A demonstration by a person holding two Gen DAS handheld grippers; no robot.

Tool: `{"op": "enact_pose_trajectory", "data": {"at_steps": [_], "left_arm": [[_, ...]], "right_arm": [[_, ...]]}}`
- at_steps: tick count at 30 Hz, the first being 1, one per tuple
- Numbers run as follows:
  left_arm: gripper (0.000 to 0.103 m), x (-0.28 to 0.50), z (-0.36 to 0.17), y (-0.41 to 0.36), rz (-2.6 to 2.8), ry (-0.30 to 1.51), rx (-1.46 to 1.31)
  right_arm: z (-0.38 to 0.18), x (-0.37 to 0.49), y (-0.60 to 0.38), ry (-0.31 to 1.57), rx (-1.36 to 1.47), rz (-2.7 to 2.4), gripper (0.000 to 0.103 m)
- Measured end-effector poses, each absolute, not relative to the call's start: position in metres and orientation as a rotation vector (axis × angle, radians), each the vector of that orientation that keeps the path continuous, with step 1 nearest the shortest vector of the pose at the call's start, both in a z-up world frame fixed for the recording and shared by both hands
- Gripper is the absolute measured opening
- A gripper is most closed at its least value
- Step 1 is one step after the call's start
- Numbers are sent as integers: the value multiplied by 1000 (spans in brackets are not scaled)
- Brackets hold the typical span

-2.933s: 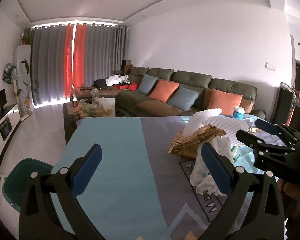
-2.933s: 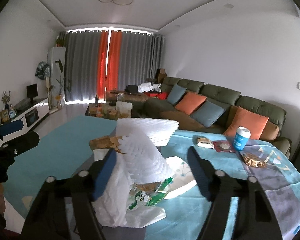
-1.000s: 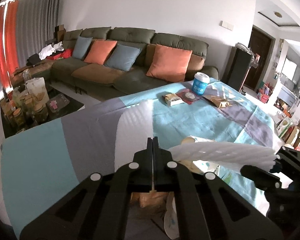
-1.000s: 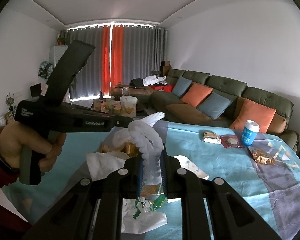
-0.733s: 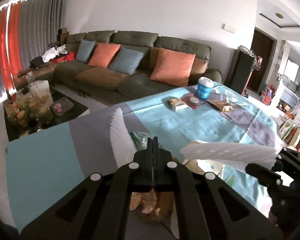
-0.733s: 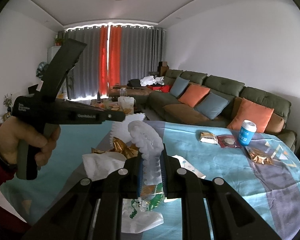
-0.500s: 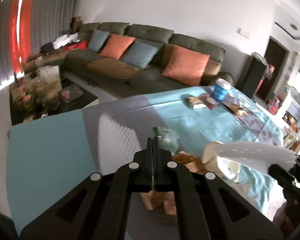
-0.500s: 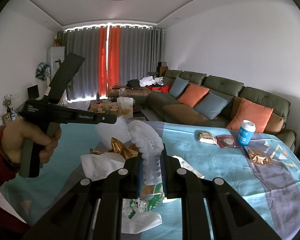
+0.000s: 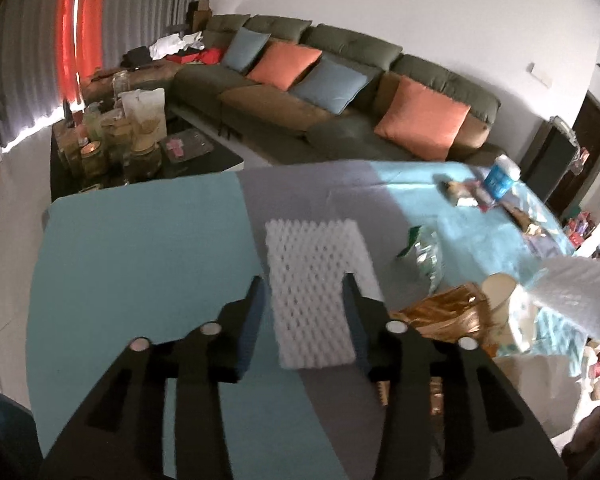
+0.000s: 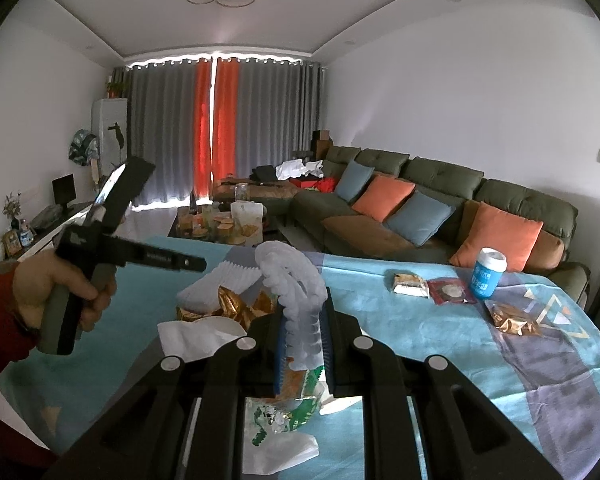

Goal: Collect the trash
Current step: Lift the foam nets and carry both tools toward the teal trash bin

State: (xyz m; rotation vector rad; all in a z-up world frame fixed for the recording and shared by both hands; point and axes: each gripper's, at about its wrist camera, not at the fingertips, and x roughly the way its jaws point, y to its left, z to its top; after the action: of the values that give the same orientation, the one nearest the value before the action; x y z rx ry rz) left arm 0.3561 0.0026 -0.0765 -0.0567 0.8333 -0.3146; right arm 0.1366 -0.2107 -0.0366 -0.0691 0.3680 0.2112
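Your left claw (image 9: 304, 300) is opening over the desk (image 9: 140, 260), its fingers apart on either side of a flat white foam net (image 9: 312, 280), while to the right your right claw (image 10: 303, 340) stays clamped on a curled foam sleeve (image 10: 296, 292) above the gold wrappers (image 10: 236, 308).

Left gripper (image 9: 304, 300) pitched steeply downward toward the table (image 9: 140, 264), jaws opening, the pads clear of what lies between them. The person's left hand (image 10: 60, 292), in a red sleeve, is wrapped around its handle, raised above the table. Right gripper (image 10: 303, 334) angled slightly downward, jaws nearly closed and clamped.
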Motion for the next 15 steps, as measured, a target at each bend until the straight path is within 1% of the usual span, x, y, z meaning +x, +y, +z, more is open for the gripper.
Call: {"op": "enact_pose_trajectory", "data": {"at_steps": [1,3,5,8,9,10,12,15], "left_arm": [[54,357,-80,1,-314,842,-60],[57,361,-86,1,-317,863,-72],[68,364,-91,-2,-334,883,-75],[67,369,-100,-11,-337,912,-62],[65,370,-103,-15,-342,922,-63],[60,370,-105,-18,-343,927,-59],[60,370,-110,-24,-344,942,-50],[52,372,-120,-27,-342,966,-59]], "right_arm": [[-36,137,-211,367,-68,209,13],[-36,136,-213,366,-68,207,13],[-36,136,-213,363,-68,207,13],[-34,133,-213,355,-67,210,13],[-33,132,-213,352,-66,211,13],[-33,132,-214,351,-66,210,13],[-32,131,-216,348,-62,207,13],[-31,131,-218,344,-56,203,13]]}}
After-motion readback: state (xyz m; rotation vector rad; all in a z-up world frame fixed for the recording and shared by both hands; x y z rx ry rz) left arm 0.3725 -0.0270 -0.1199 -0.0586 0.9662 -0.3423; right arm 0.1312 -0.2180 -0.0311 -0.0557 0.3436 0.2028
